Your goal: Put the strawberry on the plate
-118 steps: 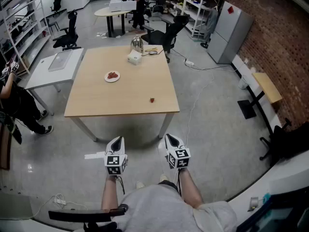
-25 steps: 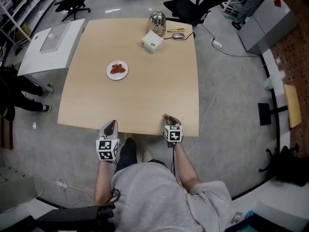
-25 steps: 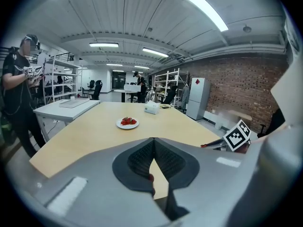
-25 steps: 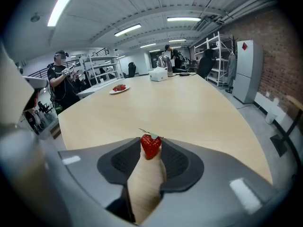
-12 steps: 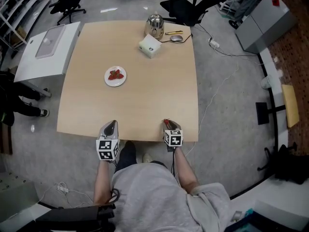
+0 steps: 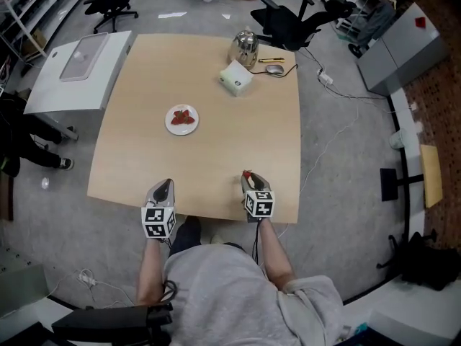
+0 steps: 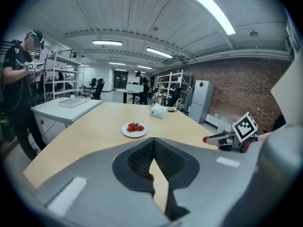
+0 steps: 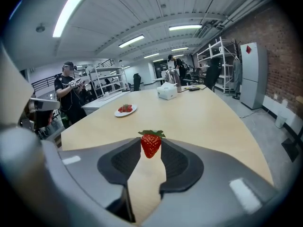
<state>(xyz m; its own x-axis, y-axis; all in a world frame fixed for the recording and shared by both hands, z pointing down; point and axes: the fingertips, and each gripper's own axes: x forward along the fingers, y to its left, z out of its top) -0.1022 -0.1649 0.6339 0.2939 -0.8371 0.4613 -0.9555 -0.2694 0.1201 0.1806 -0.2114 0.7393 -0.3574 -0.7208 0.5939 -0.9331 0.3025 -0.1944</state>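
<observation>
Right claw (image 8: 150,149) pinches the strawberry (image 8: 151,143) at its jaw tips, lifted off the table (image 6: 238,121), lower centre of the head view. Seconds ago we saw that berry lying loose on the table. We judge the pick done, the carry left. Left claw (image 7: 153,141) is pressed together, empty. The plate (image 6: 170,126), already bearing berries, sits well apart, up and left.

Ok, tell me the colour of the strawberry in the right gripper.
Red strawberry, green leafy top; clearest in the right gripper view.
</observation>
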